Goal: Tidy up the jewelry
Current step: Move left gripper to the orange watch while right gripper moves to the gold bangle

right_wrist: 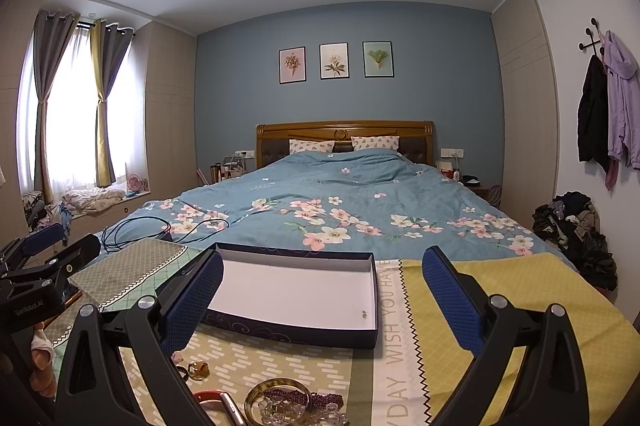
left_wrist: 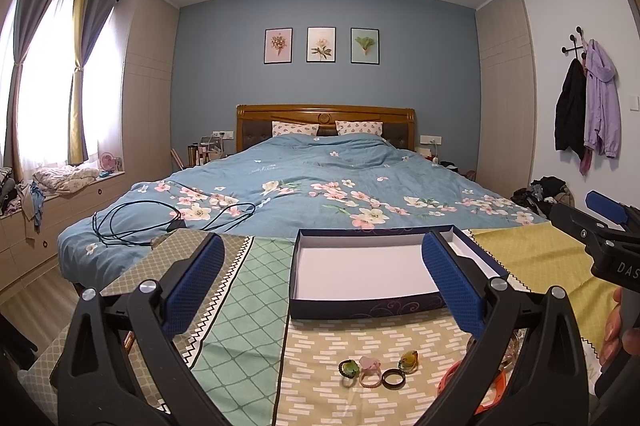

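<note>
A shallow dark-blue box (left_wrist: 366, 308) (right_wrist: 288, 332) with a white inside lies open on patterned cloths at the foot of the bed. It looks bare apart from one tiny speck near its front right corner. In front of it lie several rings (left_wrist: 378, 372), one with a green stone, one pink, one dark band, one amber. An orange bangle (left_wrist: 472, 386) lies to their right. In the right wrist view a gold bangle (right_wrist: 278, 400), purple beads (right_wrist: 296, 395) and clear beads (right_wrist: 304, 414) lie heaped near the bottom edge. My left gripper (left_wrist: 323, 284) and right gripper (right_wrist: 323, 300) both hang open above the cloths, holding nothing.
A blue floral duvet (left_wrist: 320, 178) covers the bed behind the box. A dark cable (left_wrist: 160, 218) loops on it at left. A yellow cloth (right_wrist: 520, 306) spreads to the right. Clothes pile on the floor (right_wrist: 576, 230) by the right wall. A hand (left_wrist: 616, 330) holds the right gripper.
</note>
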